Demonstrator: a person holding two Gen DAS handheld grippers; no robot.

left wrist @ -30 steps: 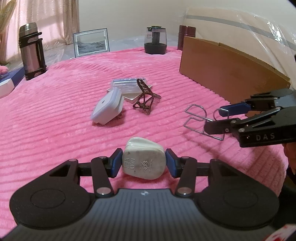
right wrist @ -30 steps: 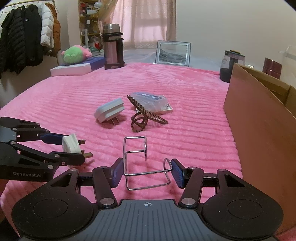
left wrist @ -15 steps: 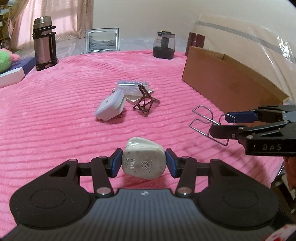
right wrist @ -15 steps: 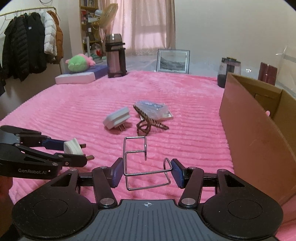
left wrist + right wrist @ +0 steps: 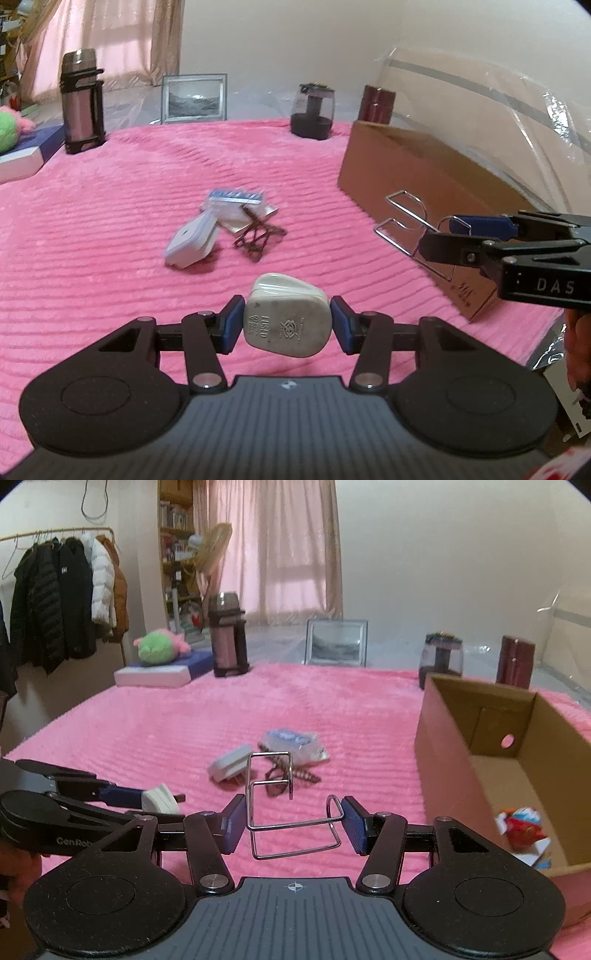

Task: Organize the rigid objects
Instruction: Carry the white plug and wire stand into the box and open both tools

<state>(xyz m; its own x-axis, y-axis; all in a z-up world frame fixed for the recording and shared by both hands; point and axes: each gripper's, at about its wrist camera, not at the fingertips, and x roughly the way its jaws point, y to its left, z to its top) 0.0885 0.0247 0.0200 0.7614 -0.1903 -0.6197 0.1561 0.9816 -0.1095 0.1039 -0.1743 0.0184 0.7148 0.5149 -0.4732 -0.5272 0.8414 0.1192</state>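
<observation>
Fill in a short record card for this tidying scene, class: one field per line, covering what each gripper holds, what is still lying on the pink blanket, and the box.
Left gripper: jaws shut on white plug
Right gripper: jaws shut on wire rack
Surface: pink blanket
Still on blanket: white adapter, brown hair claw, clear packet, close together
Cardboard box: open, right of the pile, a colourful item inside
Held items: both clear of the blanket

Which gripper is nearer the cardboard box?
Right. The right gripper, holding the wire rack, is beside the cardboard box; the left gripper, holding the plug, is farther away.
</observation>
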